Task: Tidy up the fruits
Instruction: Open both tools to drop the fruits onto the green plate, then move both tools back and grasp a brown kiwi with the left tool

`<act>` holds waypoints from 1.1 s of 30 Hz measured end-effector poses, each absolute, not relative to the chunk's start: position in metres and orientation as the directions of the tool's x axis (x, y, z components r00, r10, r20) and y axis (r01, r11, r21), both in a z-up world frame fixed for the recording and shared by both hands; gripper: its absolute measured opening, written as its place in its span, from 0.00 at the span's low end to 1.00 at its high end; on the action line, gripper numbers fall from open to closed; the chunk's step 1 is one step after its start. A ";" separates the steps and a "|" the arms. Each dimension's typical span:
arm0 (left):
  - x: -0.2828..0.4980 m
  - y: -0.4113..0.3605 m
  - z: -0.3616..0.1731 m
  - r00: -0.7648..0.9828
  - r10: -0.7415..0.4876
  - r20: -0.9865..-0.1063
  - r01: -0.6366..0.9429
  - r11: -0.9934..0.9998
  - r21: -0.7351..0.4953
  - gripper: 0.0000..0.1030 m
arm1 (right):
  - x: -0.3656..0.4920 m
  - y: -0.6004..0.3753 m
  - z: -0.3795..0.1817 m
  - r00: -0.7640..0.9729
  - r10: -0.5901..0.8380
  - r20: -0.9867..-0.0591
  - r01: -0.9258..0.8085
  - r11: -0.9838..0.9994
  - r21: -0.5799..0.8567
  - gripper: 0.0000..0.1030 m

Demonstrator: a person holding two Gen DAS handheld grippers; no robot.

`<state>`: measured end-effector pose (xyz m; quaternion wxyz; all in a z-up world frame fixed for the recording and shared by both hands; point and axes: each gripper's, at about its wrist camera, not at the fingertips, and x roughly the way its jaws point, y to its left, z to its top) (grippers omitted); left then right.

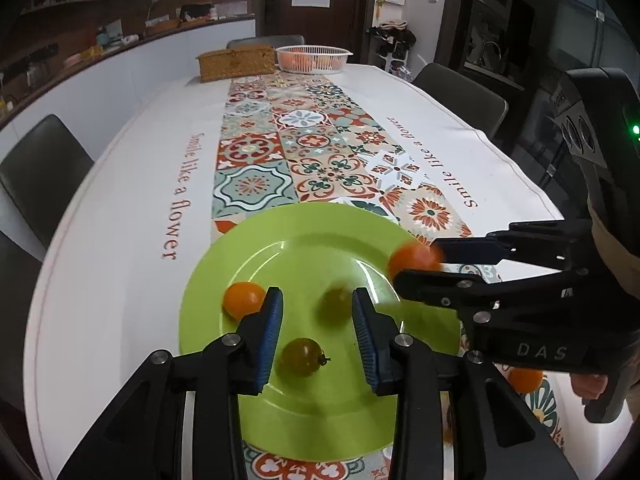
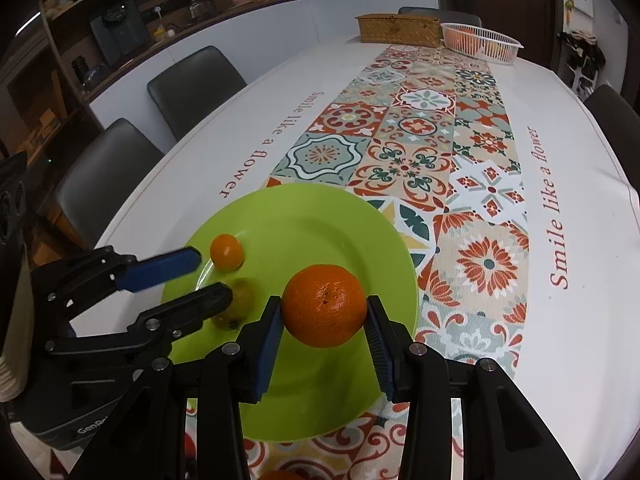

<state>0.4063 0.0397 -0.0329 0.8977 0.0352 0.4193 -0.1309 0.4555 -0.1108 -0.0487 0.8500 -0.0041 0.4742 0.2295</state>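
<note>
Left tool (image 1: pixel 318 316) is hovering open over the green plate (image 1: pixel 304 232), tomatoes lying between and beside its fingers; right tool (image 2: pixel 325 338) is gripping an orange (image 2: pixel 324 306) above the plate's near-right part.

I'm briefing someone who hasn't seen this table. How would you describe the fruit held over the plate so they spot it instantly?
Find the green plate at the near end of the patterned table runner. Above its right side, the right gripper holds an orange mandarin between its blue pads. It is far larger than the small orange tomato and the greenish ones lying on the plate.
</note>
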 end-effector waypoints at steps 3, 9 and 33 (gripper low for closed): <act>0.398 0.041 -0.027 0.631 -0.183 -0.754 0.251 0.968 -0.025 0.35 | 0.449 -0.114 -0.044 0.459 0.390 -0.798 -0.397 0.894 0.208 0.43; 0.365 0.041 -0.008 0.673 -0.150 -0.724 0.223 0.975 0.006 0.36 | 0.425 -0.118 -0.028 0.498 0.380 -0.779 -0.416 0.893 0.170 0.43; 0.215 0.011 0.048 0.786 -0.248 -0.567 0.312 0.950 0.016 0.49 | 0.258 -0.158 0.039 0.708 0.339 -0.619 -0.397 0.916 0.047 0.43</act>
